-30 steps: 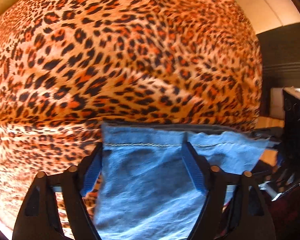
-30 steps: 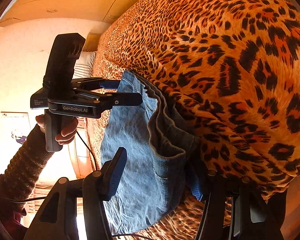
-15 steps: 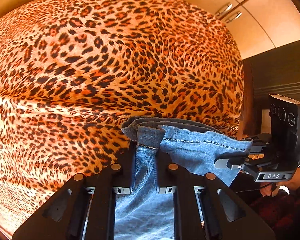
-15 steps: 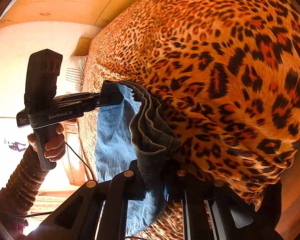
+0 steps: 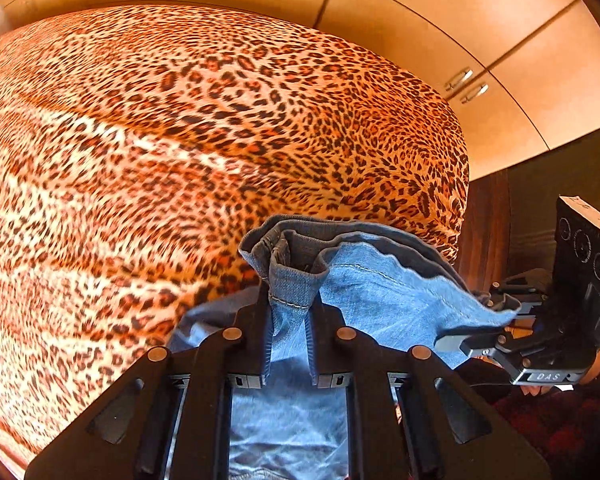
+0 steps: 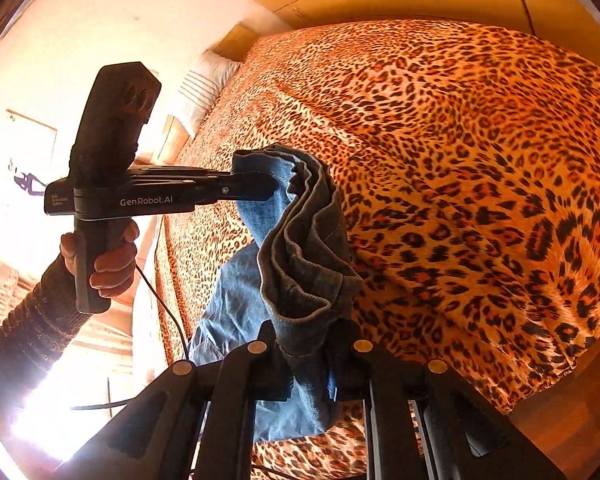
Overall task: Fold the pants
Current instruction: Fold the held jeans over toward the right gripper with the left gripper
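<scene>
A bed [image 5: 180,128] covered in a leopard-print spread fills both views, with pale wardrobe doors [image 5: 480,32] beyond its far side and a striped pillow [image 6: 204,80] at the head. Blue denim pants [image 5: 380,300] are held lifted above the near part of the bed, the rest of the cloth trailing down toward the spread. The left gripper [image 5: 288,332] is clenched on a bunched hem corner of the pants, and the right gripper [image 6: 308,360] is clamped on the opposite corner of the same edge, so that the edge is stretched slack between the two. In the right wrist view the left gripper [image 6: 260,190] is seen from the side, biting the cloth.

The step in hand is judged to be the carrying-over of a gripped edge to make a fold. The next move would call for both corners to be carried level over the lower cloth and laid down with edges matched. Ample open spread is left toward the far side; the bed's right edge [image 5: 460,200] lies close to the pants, so drift that way should be avoided.
</scene>
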Available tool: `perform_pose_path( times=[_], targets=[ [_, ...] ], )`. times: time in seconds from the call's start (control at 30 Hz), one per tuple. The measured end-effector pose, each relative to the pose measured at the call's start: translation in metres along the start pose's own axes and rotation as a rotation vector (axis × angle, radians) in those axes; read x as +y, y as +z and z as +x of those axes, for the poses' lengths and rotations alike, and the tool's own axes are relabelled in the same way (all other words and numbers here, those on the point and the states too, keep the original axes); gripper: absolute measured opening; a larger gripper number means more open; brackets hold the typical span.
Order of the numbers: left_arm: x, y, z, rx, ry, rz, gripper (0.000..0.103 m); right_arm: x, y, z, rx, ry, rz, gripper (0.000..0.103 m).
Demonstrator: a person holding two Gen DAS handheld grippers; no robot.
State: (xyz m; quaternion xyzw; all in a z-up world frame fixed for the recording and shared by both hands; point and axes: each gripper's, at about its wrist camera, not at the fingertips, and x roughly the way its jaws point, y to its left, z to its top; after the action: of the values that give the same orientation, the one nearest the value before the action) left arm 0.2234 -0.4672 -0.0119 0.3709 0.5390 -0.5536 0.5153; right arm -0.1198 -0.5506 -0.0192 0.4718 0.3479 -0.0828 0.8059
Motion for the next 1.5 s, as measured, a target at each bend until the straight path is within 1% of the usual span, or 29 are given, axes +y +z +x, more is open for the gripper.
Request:
perform_pose_path(
  times=[0.17, 0.33, 0.47, 0.53, 0.67, 0.7, 0.73, 0.77, 0.83, 0.87, 0.9, 0.93, 0.97, 1.0, 1.03, 1.1, 1.13, 1.2, 1.23, 1.27, 1.33, 1.4, 1.5],
  targets=[
    [0.014, -0.036, -0.007, -0.025, 0.020, -0.096, 0.012, 0.035, -0.010, 0.009, 0.061, 0.007, -0.130, 0.011],
    [0.038, -0.084, -0.005, -0.015, 0.043, -0.234, 0.012, 0.067, -0.027, 0.035, 0.162, 0.015, -0.250, 0.012],
    [0.053, -0.127, 0.005, 0.006, 0.070, -0.373, 0.012, 0.091, -0.055, 0.058, 0.278, 0.015, -0.355, 0.013],
    [0.058, -0.147, 0.013, 0.024, 0.080, -0.440, 0.012, 0.097, -0.069, 0.075, 0.339, 0.010, -0.391, 0.015],
    [0.062, -0.185, 0.024, 0.064, 0.112, -0.553, 0.012, 0.104, -0.099, 0.112, 0.471, -0.028, -0.476, 0.016],
    [0.063, -0.195, 0.024, 0.067, 0.116, -0.582, 0.012, 0.104, -0.105, 0.121, 0.503, -0.034, -0.489, 0.018],
    [0.063, -0.205, 0.023, 0.067, 0.116, -0.609, 0.012, 0.104, -0.110, 0.128, 0.530, -0.048, -0.506, 0.024],
    [0.064, -0.215, 0.020, 0.063, 0.116, -0.642, 0.013, 0.104, -0.115, 0.134, 0.561, -0.062, -0.524, 0.027],
    [0.065, -0.236, 0.012, 0.044, 0.112, -0.716, 0.016, 0.106, -0.120, 0.135, 0.611, -0.079, -0.546, 0.033],
    [0.065, -0.247, 0.007, 0.025, 0.104, -0.759, 0.017, 0.107, -0.118, 0.134, 0.634, -0.075, -0.552, 0.035],
    [0.064, -0.258, 0.002, 0.005, 0.098, -0.804, 0.022, 0.109, -0.115, 0.131, 0.653, -0.066, -0.560, 0.037],
    [0.061, -0.269, -0.003, -0.019, 0.092, -0.848, 0.030, 0.110, -0.109, 0.127, 0.665, -0.048, -0.573, 0.037],
    [0.057, -0.279, -0.008, -0.044, 0.091, -0.897, 0.034, 0.114, -0.101, 0.119, 0.666, -0.018, -0.594, 0.038],
    [0.051, -0.289, -0.011, -0.072, 0.089, -0.948, 0.042, 0.117, -0.092, 0.111, 0.662, 0.013, -0.614, 0.044],
    [0.042, -0.296, -0.013, -0.103, 0.079, -0.996, 0.047, 0.122, -0.081, 0.102, 0.648, 0.039, -0.633, 0.052],
    [0.023, -0.304, -0.010, -0.140, 0.053, -1.072, 0.051, 0.120, -0.052, 0.089, 0.598, 0.069, -0.654, 0.059],
    [0.011, -0.305, -0.006, -0.155, 0.034, -1.109, 0.052, 0.120, -0.038, 0.088, 0.587, 0.076, -0.658, 0.059],
    [-0.014, -0.307, 0.004, -0.208, -0.018, -1.189, 0.054, 0.116, -0.011, 0.095, 0.594, 0.073, -0.688, 0.059],
    [-0.025, -0.310, 0.011, -0.234, -0.034, -1.241, 0.058, 0.114, 0.000, 0.101, 0.602, 0.071, -0.708, 0.059],
    [-0.037, -0.311, 0.019, -0.255, -0.040, -1.302, 0.060, 0.114, 0.011, 0.108, 0.615, 0.067, -0.726, 0.059],
    [-0.058, -0.310, 0.032, -0.280, -0.050, -1.415, 0.060, 0.113, 0.029, 0.119, 0.646, 0.065, -0.764, 0.059],
    [-0.076, -0.311, 0.043, -0.301, -0.058, -1.519, 0.060, 0.117, 0.042, 0.128, 0.677, 0.088, -0.822, 0.059],
    [-0.086, -0.313, 0.052, -0.304, -0.040, -1.651, 0.060, 0.131, 0.053, 0.143, 0.717, 0.117, -0.920, 0.059]
  ],
)
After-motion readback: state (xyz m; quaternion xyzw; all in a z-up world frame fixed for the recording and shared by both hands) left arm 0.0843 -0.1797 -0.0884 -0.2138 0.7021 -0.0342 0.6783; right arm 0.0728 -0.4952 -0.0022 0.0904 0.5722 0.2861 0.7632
